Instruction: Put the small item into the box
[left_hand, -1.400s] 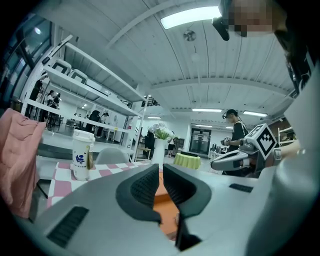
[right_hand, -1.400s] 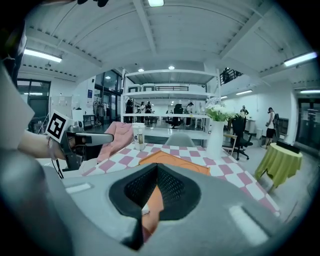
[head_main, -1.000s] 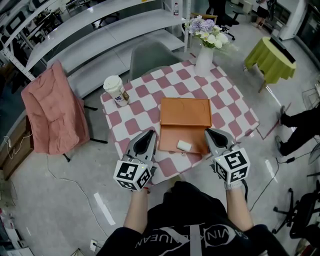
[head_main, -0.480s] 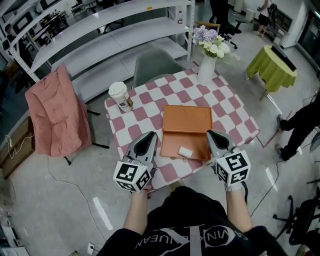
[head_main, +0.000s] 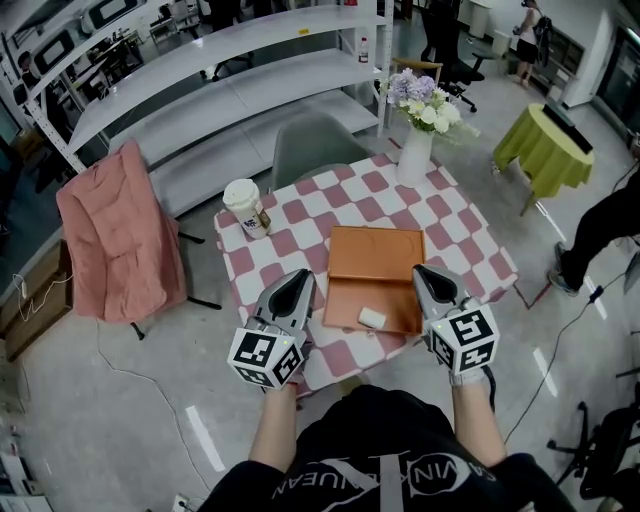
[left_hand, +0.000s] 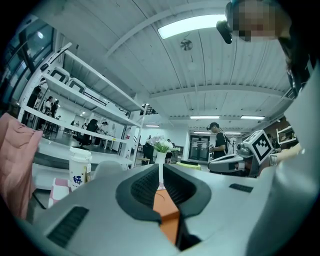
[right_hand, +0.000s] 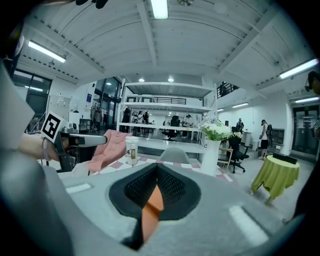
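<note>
You have before you one table (head_main: 470, 235), one box (head_main: 375, 255), one small item (head_main: 371, 318), one cup (head_main: 246, 207) and one vase (head_main: 413, 155). Chairs counted: two, a grey chair (head_main: 315, 145) and a pink-draped chair (head_main: 120, 235). Grippers in your hands: two, the left gripper (head_main: 300, 276) and the right gripper (head_main: 422, 272).

Grey floor (head_main: 120, 400), white shelving (head_main: 220, 60), pink-draped chair (head_main: 120, 230), green-clothed side table (head_main: 540, 140).

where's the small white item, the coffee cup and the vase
small white item (head_main: 371, 318): head view, its top face
coffee cup (head_main: 240, 193): head view, its lid
vase (head_main: 413, 160): head view, its white body
</note>
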